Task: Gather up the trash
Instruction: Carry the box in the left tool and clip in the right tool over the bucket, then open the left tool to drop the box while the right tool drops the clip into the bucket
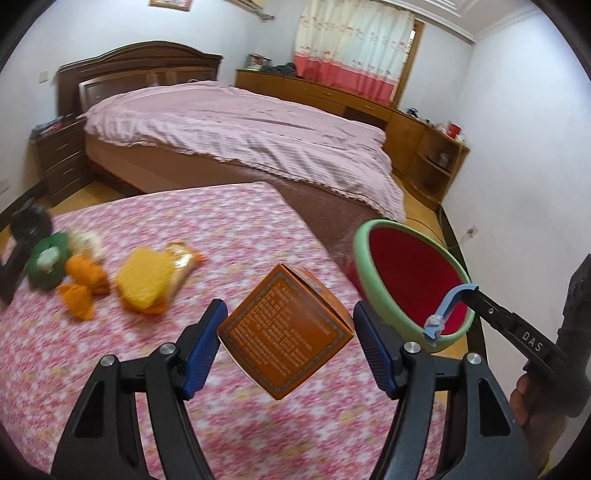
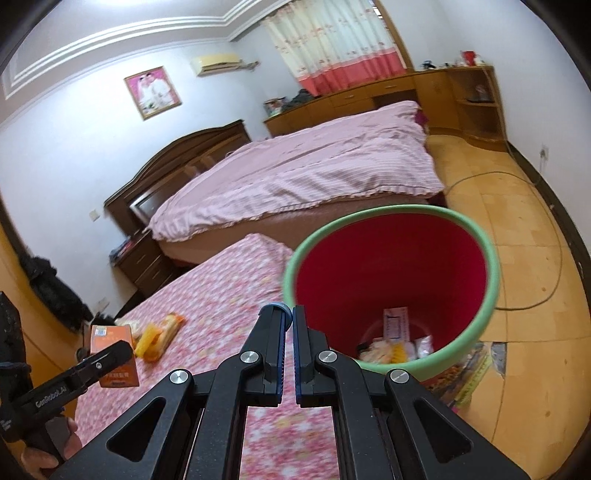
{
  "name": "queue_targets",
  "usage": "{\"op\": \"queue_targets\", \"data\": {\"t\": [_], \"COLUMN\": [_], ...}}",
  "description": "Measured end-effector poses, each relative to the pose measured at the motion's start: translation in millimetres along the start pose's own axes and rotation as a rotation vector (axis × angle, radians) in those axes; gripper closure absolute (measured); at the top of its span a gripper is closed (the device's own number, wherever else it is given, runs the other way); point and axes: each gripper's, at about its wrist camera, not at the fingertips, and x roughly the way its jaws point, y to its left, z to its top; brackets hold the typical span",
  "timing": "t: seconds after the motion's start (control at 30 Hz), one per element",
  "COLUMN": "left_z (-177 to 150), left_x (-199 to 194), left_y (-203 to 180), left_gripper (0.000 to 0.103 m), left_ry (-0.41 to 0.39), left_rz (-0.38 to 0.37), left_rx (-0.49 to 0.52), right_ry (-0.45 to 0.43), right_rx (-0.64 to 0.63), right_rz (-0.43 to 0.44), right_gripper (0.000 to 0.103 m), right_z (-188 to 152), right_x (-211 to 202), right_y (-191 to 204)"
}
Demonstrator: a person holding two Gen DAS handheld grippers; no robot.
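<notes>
The left gripper (image 1: 286, 336) clamped the orange box (image 1: 286, 330) above the floral table (image 1: 229, 229), beside the red bin (image 1: 406, 280); the right gripper (image 2: 290, 321) was closed, apparently pinching the bin's green rim (image 2: 491, 295), wrappers (image 2: 391, 345) inside

A bedroom with pale lilac walls (image 1: 517, 110) and a white moulded ceiling (image 2: 110, 33). A large bed (image 1: 236, 122) with a dark wooden headboard (image 1: 136, 70) wears a pink striped cover. A dark nightstand (image 1: 61, 155) stands beside it. Light wooden cabinets (image 1: 406, 125) run along the far wall under a cream and red curtain (image 1: 354, 48), daylight glowing through. The floor (image 2: 524, 229) is yellow tile. A framed portrait (image 2: 152, 91) and an air conditioner (image 2: 218, 63) hang on the wall
</notes>
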Motion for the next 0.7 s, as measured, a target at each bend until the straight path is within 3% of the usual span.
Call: {"op": "queue_targets", "data": {"t": [0.5,0.7], "left_z": [20.6,21.6], "left_x": [70.5,102.7], "left_y": [-88.0,-111.7], "left_gripper": [0.033,0.033], "left_ry": [0.046,0.084], "left_rz": [-0.144,-0.170], "left_rx": [0.146,0.181], "right_ry": [-0.027,-0.031], "right_rx": [0.141,0.162], "right_rz": [-0.114,-0.144], "right_gripper": [0.100,0.100], "right_z": [18.7,21.4], "right_x": [0.7,3.1], "right_y": [-83.3,-104.4]}}
